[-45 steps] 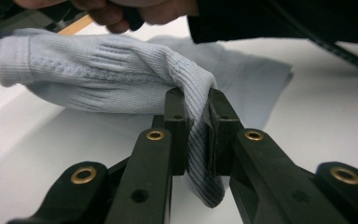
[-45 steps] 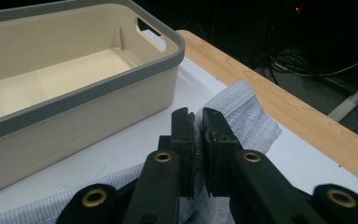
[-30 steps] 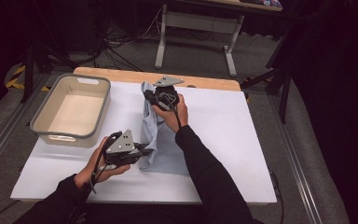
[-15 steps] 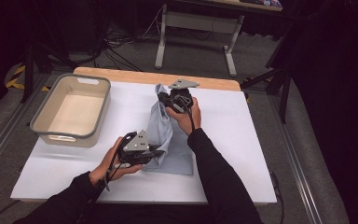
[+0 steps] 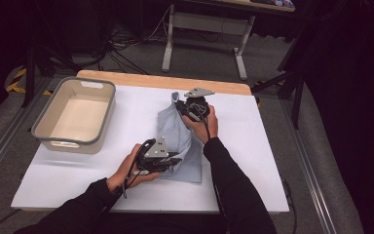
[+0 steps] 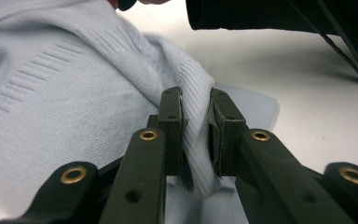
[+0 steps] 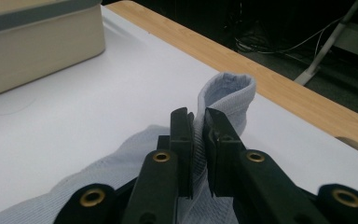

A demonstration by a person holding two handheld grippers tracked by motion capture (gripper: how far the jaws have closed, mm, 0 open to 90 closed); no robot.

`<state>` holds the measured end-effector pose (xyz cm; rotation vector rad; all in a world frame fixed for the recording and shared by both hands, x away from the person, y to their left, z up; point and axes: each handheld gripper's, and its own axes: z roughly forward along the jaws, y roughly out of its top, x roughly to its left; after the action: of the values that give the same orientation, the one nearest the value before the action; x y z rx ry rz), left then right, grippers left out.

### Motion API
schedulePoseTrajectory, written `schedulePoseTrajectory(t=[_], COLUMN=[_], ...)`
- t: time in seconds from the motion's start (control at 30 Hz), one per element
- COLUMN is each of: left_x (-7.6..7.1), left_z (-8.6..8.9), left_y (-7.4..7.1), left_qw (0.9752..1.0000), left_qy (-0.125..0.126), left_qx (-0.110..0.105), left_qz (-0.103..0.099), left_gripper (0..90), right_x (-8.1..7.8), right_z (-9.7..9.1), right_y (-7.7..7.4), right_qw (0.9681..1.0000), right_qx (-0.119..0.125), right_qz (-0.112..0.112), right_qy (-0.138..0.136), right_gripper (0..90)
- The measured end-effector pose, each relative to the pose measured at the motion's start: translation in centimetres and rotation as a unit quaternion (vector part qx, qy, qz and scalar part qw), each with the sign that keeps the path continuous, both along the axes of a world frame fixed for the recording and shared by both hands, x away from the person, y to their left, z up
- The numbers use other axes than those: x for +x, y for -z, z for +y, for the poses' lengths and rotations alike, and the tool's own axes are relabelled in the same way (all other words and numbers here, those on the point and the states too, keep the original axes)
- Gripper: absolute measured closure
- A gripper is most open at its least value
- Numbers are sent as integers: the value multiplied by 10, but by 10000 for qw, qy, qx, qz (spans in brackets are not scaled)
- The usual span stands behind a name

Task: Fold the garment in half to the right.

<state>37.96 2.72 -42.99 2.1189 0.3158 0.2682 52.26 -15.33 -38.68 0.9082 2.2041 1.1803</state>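
The left gripper has its fingers clenched on a fold of the pale blue knit cloth near the tabletop's front. The right gripper pinches the cloth's raised far edge, lifting it beside the beige bin.

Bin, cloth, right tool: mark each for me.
bin (image 5: 106,113): high view, right rim.
cloth (image 5: 175,131): high view, middle of the raised fold.
right tool (image 7: 199,122): right gripper view, between its tips, shut on the cloth.
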Motion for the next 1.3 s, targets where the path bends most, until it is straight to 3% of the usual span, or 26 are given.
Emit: schedulePoseTrajectory(t=[0.3, 0.4, 0.53, 0.73, 0.8, 0.9, 1.03, 1.07, 1.13, 1.3], left_x=[-2, -5, -10, -25, -32, -37, -37, -36, -36, -36], left_z=[-15, -16, -8, 15, 25, 36, 46, 49, 54, 57], left_y=[7, 6, -1, -15, -18, -17, -8, -5, 0, 8], left_qw=[9996, 9995, 9994, 9978, 9952, 9937, 9940, 9942, 9950, 9965], left_qy=[64, 96, 182, 186, 180, 109, 54, 42, -47, -8], left_qx=[242, 243, 148, 50, 153, 288, 464, 535, 590, 578], left_qz=[-99, -164, -257, -638, -945, -1079, -987, -931, -809, -608], left_gripper=[741, 725, 658, 553, 535, 533, 512, 494, 467, 412], right_x=[3, 3, -3, -28, -40, -54, -70, -83, -89, -101], right_z=[-12, -18, -21, -35, -41, -48, -54, -58, -59, -59], right_y=[11, 13, 15, 7, 4, 1, 2, 6, 8, 18], right_qw=[9994, 9996, 9997, 9999, 9997, 9994, 9991, 9988, 9988, 9978], right_qx=[-301, -158, -154, 25, 166, 210, 163, 70, 48, -96], right_qz=[54, 123, 111, -134, -197, -217, -246, -265, -186, -41], right_qy=[152, 211, 174, 50, -33, -149, -294, -396, -461, -655], right_gripper=[829, 815, 797, 735, 708, 699, 689, 671, 656, 623])
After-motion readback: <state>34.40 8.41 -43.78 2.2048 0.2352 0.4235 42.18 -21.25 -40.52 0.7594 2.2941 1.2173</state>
